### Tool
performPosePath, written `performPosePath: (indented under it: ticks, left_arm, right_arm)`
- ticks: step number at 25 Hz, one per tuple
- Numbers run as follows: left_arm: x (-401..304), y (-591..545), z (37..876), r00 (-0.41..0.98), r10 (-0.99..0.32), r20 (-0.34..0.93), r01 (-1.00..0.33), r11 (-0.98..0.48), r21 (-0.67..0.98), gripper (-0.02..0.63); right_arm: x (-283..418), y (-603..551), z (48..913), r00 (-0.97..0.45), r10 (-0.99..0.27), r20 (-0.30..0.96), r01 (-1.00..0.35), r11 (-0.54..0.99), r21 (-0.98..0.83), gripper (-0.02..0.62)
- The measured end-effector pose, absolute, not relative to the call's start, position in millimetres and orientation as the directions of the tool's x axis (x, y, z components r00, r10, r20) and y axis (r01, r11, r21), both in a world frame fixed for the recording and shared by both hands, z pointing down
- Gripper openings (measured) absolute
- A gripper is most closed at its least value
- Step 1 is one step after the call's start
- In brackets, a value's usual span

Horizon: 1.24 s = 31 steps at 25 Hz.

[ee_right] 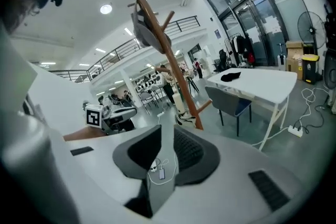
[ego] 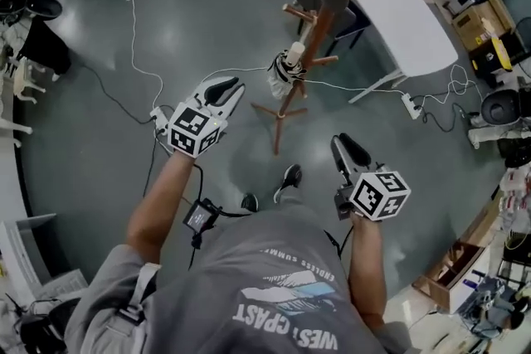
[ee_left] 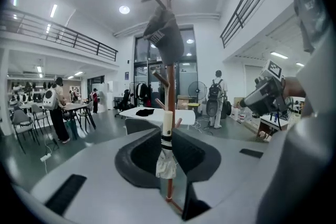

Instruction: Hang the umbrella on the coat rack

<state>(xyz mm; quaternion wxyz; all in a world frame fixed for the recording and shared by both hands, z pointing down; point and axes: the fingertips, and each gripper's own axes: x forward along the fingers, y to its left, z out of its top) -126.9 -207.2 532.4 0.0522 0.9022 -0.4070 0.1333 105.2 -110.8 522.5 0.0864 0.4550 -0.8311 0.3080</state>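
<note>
Coat rack (ego: 319, 21) stands upper centre of the head view. Left gripper (ego: 226, 89) sits centre-left and right gripper (ego: 344, 147) lower right. Both have jaws down to a thin gap, gripping nothing. Folded umbrella (ego: 286, 66) hangs low on the rack.

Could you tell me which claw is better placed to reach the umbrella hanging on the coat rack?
Probably the left claw: its view frames the umbrella between its empty jaws, and it sits nearer the coat rack; the right claw aims at the floor.
</note>
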Motion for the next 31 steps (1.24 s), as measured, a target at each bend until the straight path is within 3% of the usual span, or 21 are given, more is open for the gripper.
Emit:
performPosePath:
  ticks: [2, 6, 10, 19, 31]
  left_arm:
    - [-141.1, -195.6, 521.1, 0.631, -0.723, 0.281, -0.744, -0.666, -0.045, 0.044]
    - [-162.9, -174.6, 495.6, 0.638, -0.717, 0.281, -0.722, -0.684, -0.103, 0.027]
    - [-179.8, -151.0, 468.6, 0.64, -0.72, 0.27, -0.717, -0.685, -0.127, 0.026]
    - [-186.7, -119.0, 392.0, 0.673, -0.728, 0.128, -0.718, -0.685, -0.124, 0.026]
    - [-187.5, -94.9, 402.2, 0.69, -0.715, 0.112, -0.712, -0.698, -0.073, 0.026]
  right_arm:
    - [96.1, -108.7, 498.1, -0.585, -0.724, 0.366, -0.8, 0.441, -0.407, 0.054]
    - [77.8, -107.0, 446.7, -0.6, -0.75, 0.279, -0.796, 0.525, -0.3, 0.029]
    - [59.5, -100.3, 405.8, -0.608, -0.756, 0.245, -0.794, 0.577, -0.189, 0.028]
    - [33.3, -95.4, 354.3, -0.634, -0.75, 0.189, -0.773, 0.623, -0.118, 0.028]
    - [19.5, -81.9, 358.4, -0.63, -0.752, 0.193, -0.775, 0.622, -0.108, 0.028]
